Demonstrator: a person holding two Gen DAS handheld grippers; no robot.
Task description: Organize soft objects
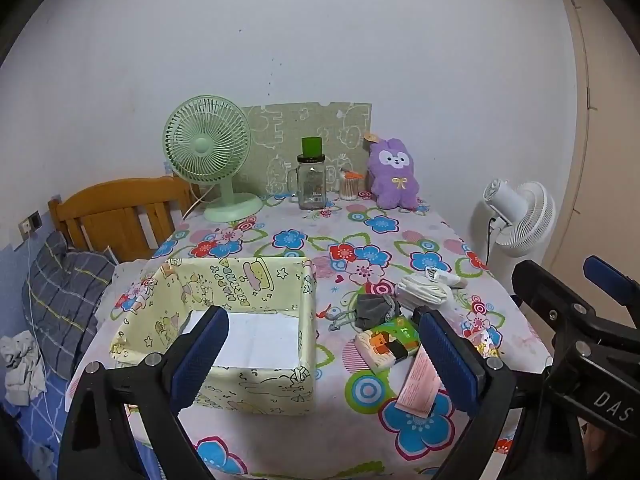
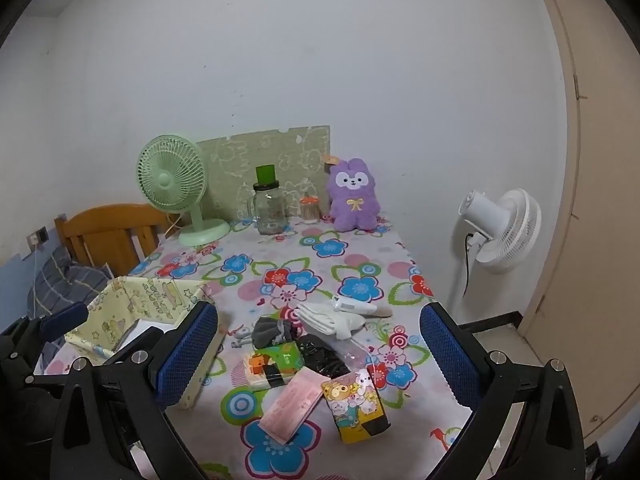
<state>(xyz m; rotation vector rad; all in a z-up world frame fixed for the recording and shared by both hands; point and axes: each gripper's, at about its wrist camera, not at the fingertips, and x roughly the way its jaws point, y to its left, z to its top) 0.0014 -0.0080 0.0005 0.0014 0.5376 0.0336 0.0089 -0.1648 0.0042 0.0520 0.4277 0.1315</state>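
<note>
Left wrist view takes in the table [image 1: 400, 452] under its flowered cloth, the near edge cut off by the frame. On its left half stands the yellow cartoon-print box [image 1: 248, 320] — open at the top, its floor white and bare where it shows, though one blue pad of the left gripper [image 1: 324, 360] covers the near left corner. That gripper's jaws stand spread wide with nothing between them.

Right of the box lies the cluster of soft things. White folded socks [image 2: 332, 320] lie farthest back, long axis running left to right. A grey pouch [image 2: 272, 330] sits just left of them, its drawstring trailing left. A crumpled black item in clear wrap [image 2: 324, 356] is too dark to make out. An orange-and-green tissue pack [image 2: 272, 364] lies in front of the pouch; a pink packet [image 2: 294, 408] points from near left to far right, and a yellow cartoon tissue pack [image 2: 356, 410] lies just beside it.

The right gripper [image 2: 320, 364] hangs over this cluster — jaws wide apart, touching nothing.
</note>
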